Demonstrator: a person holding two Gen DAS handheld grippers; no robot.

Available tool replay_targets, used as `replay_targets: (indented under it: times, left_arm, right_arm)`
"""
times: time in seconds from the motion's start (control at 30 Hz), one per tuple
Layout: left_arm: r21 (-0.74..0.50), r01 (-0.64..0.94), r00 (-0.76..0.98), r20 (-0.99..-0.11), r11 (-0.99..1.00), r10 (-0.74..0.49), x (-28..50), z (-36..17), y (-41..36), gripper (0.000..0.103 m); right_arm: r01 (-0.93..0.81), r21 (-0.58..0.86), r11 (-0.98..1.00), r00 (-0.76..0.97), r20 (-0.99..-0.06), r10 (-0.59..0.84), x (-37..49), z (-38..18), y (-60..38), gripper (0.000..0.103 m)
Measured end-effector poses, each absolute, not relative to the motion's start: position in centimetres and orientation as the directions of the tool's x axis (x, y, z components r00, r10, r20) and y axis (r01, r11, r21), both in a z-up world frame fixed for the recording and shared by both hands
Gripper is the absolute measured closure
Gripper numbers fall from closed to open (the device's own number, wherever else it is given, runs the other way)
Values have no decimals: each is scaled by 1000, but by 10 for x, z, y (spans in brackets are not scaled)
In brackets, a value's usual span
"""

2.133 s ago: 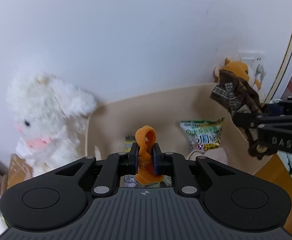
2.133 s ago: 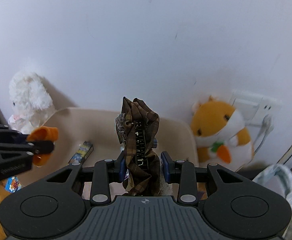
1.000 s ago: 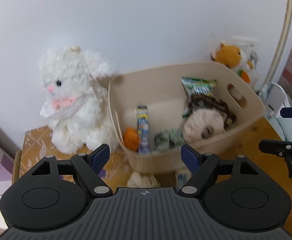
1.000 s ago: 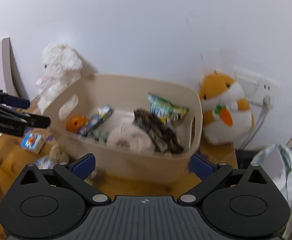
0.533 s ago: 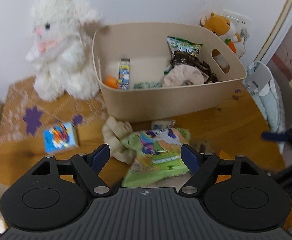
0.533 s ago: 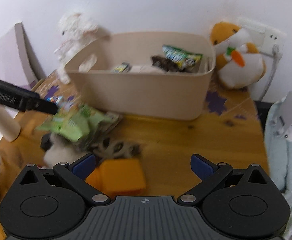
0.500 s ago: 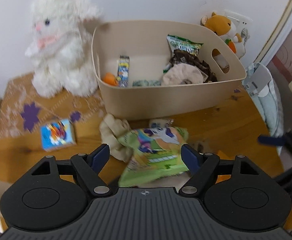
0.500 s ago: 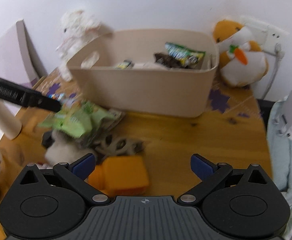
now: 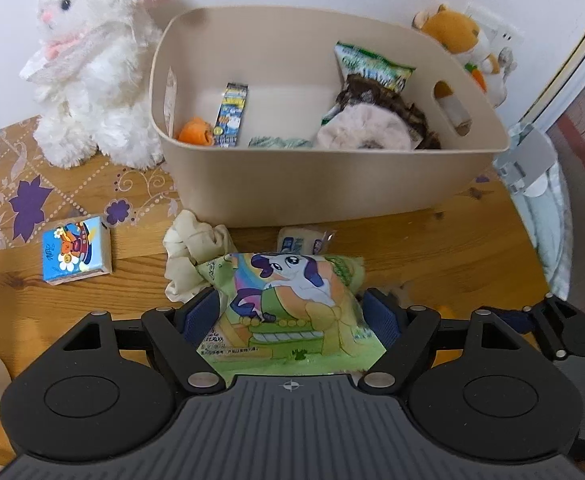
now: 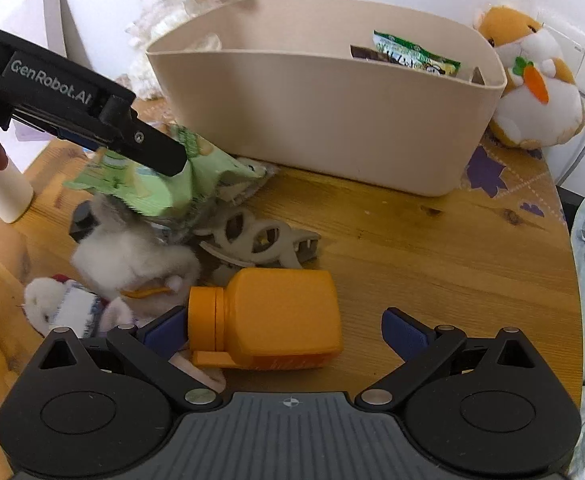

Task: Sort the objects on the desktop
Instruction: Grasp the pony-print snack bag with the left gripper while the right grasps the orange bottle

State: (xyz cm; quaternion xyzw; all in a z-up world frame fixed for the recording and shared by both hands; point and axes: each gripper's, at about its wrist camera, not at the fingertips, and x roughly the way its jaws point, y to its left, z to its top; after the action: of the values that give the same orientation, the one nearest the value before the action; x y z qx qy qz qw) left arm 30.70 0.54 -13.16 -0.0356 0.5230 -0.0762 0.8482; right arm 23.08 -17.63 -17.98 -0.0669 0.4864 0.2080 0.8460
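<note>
A beige bin (image 9: 332,184) stands on the wooden table (image 9: 432,256) and holds a green snack bag, a brown cloth, a pale scrunchie, a snack stick and an orange item. My left gripper (image 9: 290,314) is open around a green pony snack bag (image 9: 292,304); its fingers stand at the bag's sides. In the right wrist view the bag (image 10: 156,184) sits under the left gripper's finger (image 10: 140,148). My right gripper (image 10: 284,330) is open around an orange bottle (image 10: 268,326) lying on the table.
A white rabbit plush (image 9: 88,60) and an orange hamster plush (image 10: 532,92) flank the bin. A blue tissue pack (image 9: 76,256), cream cloth (image 9: 192,248), grey hair claw (image 10: 260,240), grey fluffy toy (image 10: 132,256) and white cylinder (image 10: 6,192) lie on the table.
Both grippers dropped the orange item and brown cloth into the bin, opened, pulled back and lowered. The left now straddles the pony bag, the right straddles the orange bottle.
</note>
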Motion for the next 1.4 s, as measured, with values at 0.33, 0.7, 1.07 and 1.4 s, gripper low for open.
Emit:
replay_targets:
  times: [0.33, 0.7, 1.07, 1.4]
  left_arm:
    - [-140, 85, 412, -897, 986, -163, 313, -150, 8, 22]
    - [-167, 75, 421, -888, 983, -183, 308, -150, 15, 34]
    - [-183, 109, 456, -864, 977, -213, 293, -135, 21, 37]
    - [-164, 157, 507, -833, 974, -222, 275, -103, 30, 37]
  right_arm:
    - [-408, 73, 910, 437, -859, 265, 239, -192, -173, 0]
    - [-388, 65, 919, 462, -849, 255, 236, -192, -173, 24]
    - [-369, 38, 929, 508, -828, 236, 225, -174, -189, 25]
    - [-346, 33, 938, 583, -776, 242, 229, -137, -209, 25]
